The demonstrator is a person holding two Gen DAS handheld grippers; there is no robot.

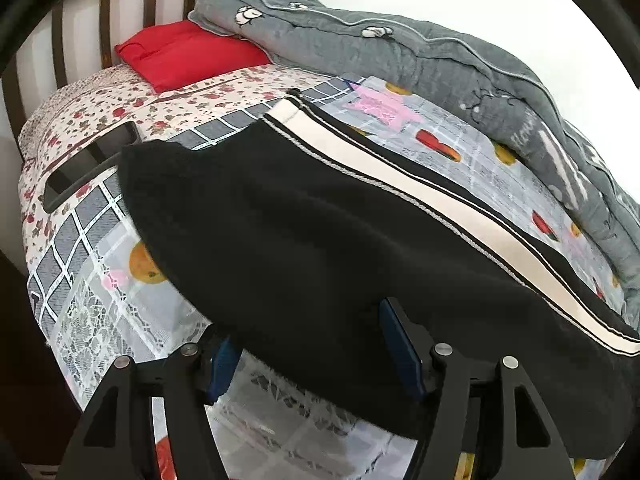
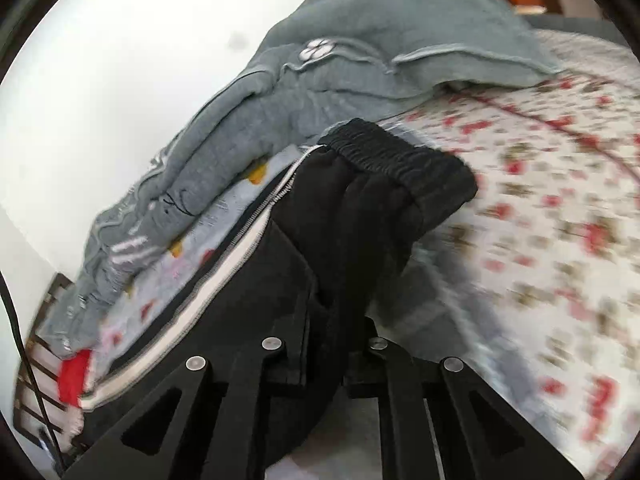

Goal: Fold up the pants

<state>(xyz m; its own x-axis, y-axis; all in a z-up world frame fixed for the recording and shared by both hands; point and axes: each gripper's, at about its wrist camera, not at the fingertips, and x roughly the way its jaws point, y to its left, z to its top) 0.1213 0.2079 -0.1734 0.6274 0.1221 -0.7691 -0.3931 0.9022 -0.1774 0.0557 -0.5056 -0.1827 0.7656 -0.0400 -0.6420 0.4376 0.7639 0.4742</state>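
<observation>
Gripping a bunched fold of the black pants (image 2: 352, 216), the right gripper (image 2: 332, 344) has its jaws nearly together on the cloth, just below the elastic waistband (image 2: 400, 160), which stands up ahead of the fingers. Left of this gripper a white side stripe (image 2: 224, 268) runs down the leg. Right of it lies a floral sheet (image 2: 540, 200), blurred, with bare room beyond the waistband.

The left gripper (image 1: 316, 344) stands with its jaws apart; its blue pads (image 1: 404, 348) sit at the near edge of the pants (image 1: 280, 232), one above the cloth and one beneath its hem, and neither is plainly pressing. Ahead of it the pants stretch flat across a patterned bedcover (image 1: 100, 264), the stripe running along their far right side. A dark phone-like slab (image 1: 88, 168) lies ahead to the left, touching the pants' corner. Farther ahead rest a red pillow (image 1: 188, 54) and a slatted headboard (image 1: 104, 12). A heaped grey quilt (image 1: 400, 44) borders the right side; white lettering on it is too distorted to read
</observation>
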